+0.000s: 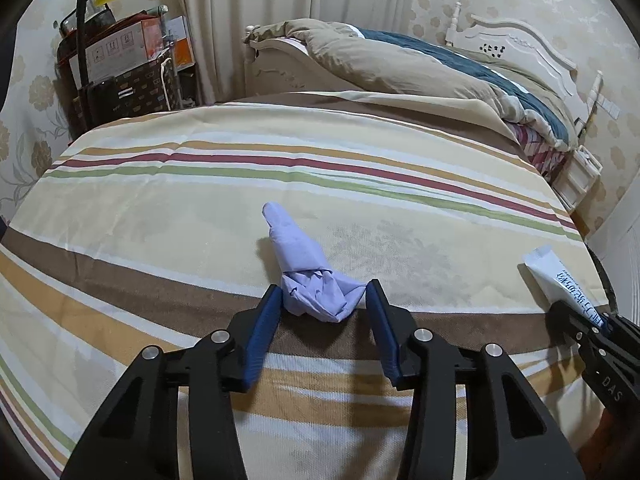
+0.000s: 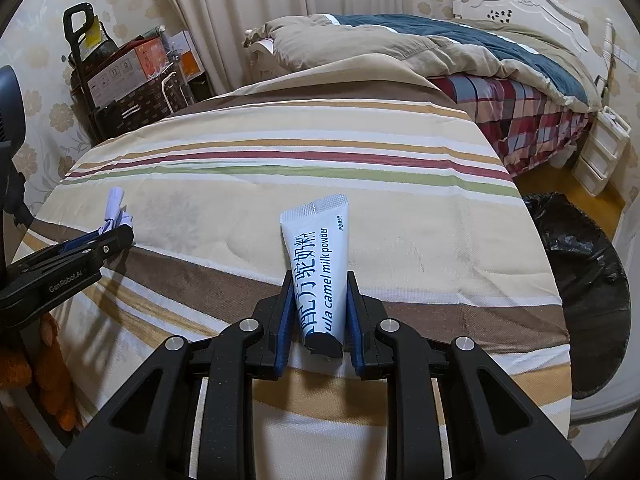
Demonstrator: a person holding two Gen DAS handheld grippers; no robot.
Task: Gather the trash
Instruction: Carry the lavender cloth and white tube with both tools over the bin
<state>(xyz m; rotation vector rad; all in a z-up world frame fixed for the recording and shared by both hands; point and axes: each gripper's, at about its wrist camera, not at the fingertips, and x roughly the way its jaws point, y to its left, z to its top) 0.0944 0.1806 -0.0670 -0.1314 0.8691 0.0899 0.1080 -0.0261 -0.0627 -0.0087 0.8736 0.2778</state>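
A crumpled pale-blue tissue (image 1: 306, 268) lies on the striped cloth (image 1: 200, 208). My left gripper (image 1: 323, 294) has its blue pads on either side of the tissue's near end, closed against it. It also shows in the right wrist view (image 2: 102, 240) with the tissue (image 2: 116, 206) sticking out. My right gripper (image 2: 319, 280) is shut on a white milk powder packet (image 2: 318, 256) and holds it upright. The packet also shows at the right edge of the left wrist view (image 1: 560, 284).
A bin lined with a black bag (image 2: 576, 264) stands at the right, beside the striped surface. A bed with a beige and blue quilt (image 2: 440, 52) lies behind. Boxes and a trolley (image 2: 120, 80) stand at the back left. Curtains (image 2: 248, 0) hang behind.
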